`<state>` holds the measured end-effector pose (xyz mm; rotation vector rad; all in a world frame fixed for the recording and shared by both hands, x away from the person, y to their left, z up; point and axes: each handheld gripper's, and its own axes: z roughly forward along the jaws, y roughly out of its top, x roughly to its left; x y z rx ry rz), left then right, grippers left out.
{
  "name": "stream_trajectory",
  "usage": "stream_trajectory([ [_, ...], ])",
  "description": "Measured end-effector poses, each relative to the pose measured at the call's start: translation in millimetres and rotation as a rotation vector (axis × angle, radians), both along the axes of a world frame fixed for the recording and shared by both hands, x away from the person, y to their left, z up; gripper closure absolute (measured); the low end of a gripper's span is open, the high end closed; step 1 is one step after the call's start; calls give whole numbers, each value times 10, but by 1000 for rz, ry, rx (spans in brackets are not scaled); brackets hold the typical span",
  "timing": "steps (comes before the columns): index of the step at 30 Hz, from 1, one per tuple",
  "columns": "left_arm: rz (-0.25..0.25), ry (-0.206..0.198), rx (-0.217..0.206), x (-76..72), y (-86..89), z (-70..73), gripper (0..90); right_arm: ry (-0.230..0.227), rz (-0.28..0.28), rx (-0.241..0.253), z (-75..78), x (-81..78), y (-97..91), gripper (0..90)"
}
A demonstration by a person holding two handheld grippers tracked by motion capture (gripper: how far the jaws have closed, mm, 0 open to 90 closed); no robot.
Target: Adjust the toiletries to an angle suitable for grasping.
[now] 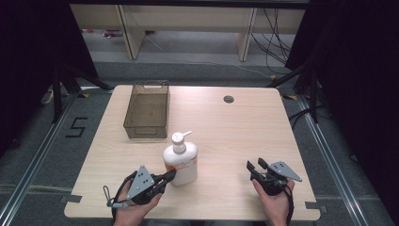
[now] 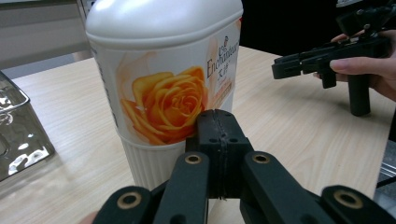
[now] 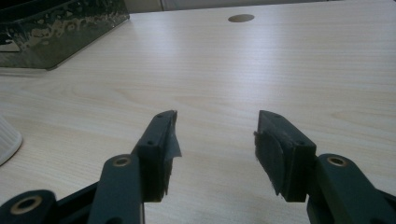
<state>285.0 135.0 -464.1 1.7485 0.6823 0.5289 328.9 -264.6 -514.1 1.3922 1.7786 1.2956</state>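
Observation:
A white pump bottle (image 1: 180, 159) with an orange rose label stands upright near the front middle of the wooden table (image 1: 226, 127). My left gripper (image 1: 170, 175) is shut with nothing between its jaws, its tips right against the bottle's lower left side. The left gripper view has the bottle (image 2: 163, 79) looming just beyond the closed left gripper (image 2: 219, 122). My right gripper (image 1: 254, 166) rests at the front right of the table, open and empty; in its own view the right gripper (image 3: 215, 128) points across bare wood.
A clear brownish plastic basket (image 1: 147, 110) sits at the back left of the table. A round cable hole (image 1: 228, 99) lies near the far edge. Desk legs and cables are on the floor beyond.

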Motion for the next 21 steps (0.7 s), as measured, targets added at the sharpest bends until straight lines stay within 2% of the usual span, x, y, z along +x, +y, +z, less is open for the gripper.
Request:
stream_trajectory([
  [8, 39, 7, -4, 81, 48, -32, 897, -2, 9, -3, -3, 9, -3, 484],
  [9, 47, 13, 6, 88, 60, -29, 897, 0, 2, -10, 6, -1, -4, 485],
  [10, 58, 18, -6, 102, 64, -36, 897, 3, 10, 1, 1, 5, 0, 484],
  [12, 59, 16, 2, 113, 75, -35, 897, 4, 0, 3, 4, -5, 3, 484],
  [17, 80, 21, -10, 155, 99, -40, 897, -5, 4, -12, 1, 3, -8, 484],
  [21, 94, 22, -19, 161, 116, -54, 896, -2, 3, -3, 1, -1, 0, 479],
])
